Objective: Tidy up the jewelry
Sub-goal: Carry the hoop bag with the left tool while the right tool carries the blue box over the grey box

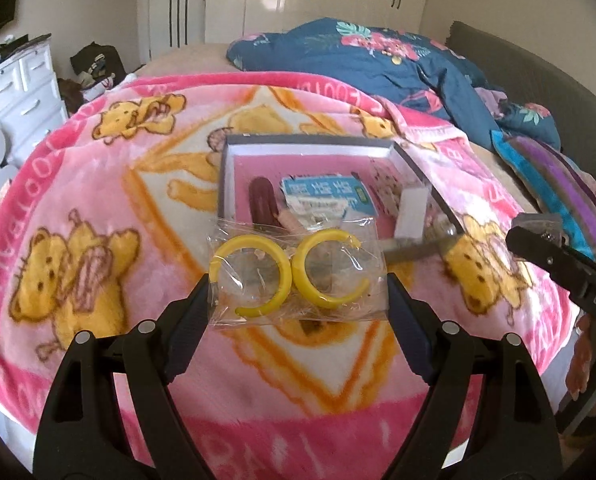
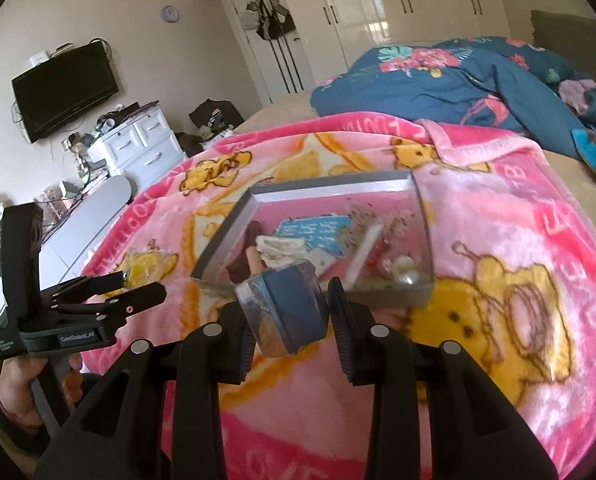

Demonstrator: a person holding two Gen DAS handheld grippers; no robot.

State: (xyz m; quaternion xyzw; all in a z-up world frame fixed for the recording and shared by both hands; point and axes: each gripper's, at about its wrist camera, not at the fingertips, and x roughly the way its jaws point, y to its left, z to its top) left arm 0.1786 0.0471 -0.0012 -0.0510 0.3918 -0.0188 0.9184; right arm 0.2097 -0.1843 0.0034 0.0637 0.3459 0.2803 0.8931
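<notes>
My left gripper (image 1: 298, 294) is shut on a clear plastic bag (image 1: 298, 280) that holds two yellow hoop earrings (image 1: 254, 276), lifted above the pink bear blanket (image 1: 98, 208). Seen from the right wrist, the left gripper (image 2: 144, 283) sits at the far left with the yellow bag (image 2: 144, 266) at its tips. My right gripper (image 2: 288, 300) is shut on a small clear case with a blue insert (image 2: 290, 312). Beyond both lies an open grey box (image 1: 309, 140), whose rim (image 2: 329, 192) also shows in the right wrist view, with several jewelry packets inside.
The grey box holds a maroon piece (image 1: 262, 204), a blue printed packet (image 1: 321, 196), a white block (image 1: 411, 212) and pearl pieces (image 2: 407, 276). A crumpled blue floral duvet (image 1: 377, 60) lies behind it. A white dresser (image 2: 138, 148) and a wall TV (image 2: 64, 90) stand to the left.
</notes>
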